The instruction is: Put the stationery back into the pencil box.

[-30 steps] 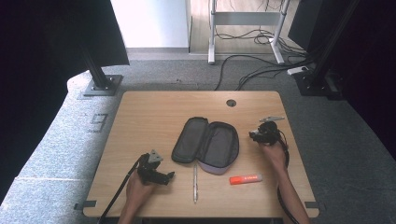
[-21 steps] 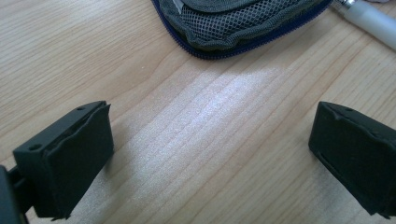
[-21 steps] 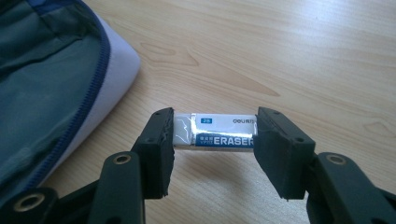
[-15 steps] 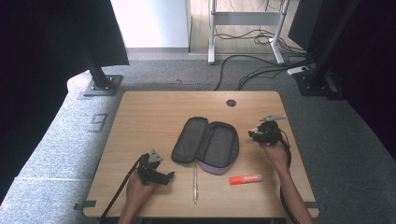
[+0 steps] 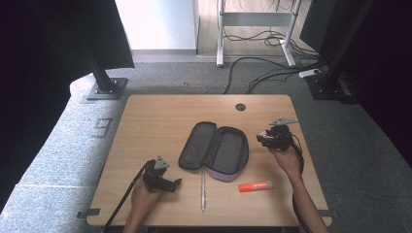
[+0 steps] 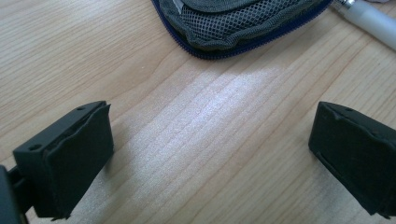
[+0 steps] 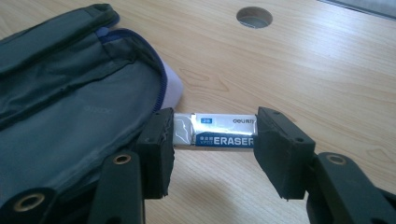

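Eraser pinched end to end in the right tool, held beside the open pencil case.

The right tool's jaws are partly closed and press on the two short ends of the eraser, a grip along its length that keeps the wrapped block level and leaves its underside free for lowering into the pencil case. In the high view the right tool is just off the case's right edge, above the table. The case lies flat and unzipped mid-table, both halves spread so the inside is easy to reach. The left tool rests low at the near left with its jaws wide apart and nothing between them, close to the case's near edge, likely ready to steady it. A pen and an orange marker lie on the near side, probably waiting their turn.
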A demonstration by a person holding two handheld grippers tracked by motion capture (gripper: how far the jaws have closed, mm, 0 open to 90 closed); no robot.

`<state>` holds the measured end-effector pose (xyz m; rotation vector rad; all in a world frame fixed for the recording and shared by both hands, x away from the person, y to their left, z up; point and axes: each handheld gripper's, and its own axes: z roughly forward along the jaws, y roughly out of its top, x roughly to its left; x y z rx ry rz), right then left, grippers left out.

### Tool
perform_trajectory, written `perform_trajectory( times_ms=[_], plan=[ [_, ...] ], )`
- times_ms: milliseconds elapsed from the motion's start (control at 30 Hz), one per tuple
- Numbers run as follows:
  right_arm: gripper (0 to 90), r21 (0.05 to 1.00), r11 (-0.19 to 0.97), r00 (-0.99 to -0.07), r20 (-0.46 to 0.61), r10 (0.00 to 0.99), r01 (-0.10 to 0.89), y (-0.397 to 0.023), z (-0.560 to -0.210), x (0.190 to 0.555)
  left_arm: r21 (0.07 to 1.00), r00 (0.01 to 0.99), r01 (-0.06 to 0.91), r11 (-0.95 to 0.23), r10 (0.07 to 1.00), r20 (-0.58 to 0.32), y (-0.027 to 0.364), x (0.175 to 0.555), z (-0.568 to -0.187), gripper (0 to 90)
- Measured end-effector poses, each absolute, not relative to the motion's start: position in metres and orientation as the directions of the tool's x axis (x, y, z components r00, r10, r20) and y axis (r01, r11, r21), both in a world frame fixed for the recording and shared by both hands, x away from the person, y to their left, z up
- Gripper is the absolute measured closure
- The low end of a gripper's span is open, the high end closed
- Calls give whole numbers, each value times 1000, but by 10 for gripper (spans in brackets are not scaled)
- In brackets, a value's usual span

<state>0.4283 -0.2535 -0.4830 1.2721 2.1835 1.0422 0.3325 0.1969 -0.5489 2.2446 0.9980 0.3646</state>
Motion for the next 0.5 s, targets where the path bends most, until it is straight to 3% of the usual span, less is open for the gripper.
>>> perform_trajectory(
  times_ms=[500],
  plan=[
    [472, 779, 352, -567, 5, 824, 519, -223, -472, 426, 659, 672, 561, -502, 740, -8, 197, 332, -549, 0]
  ],
)
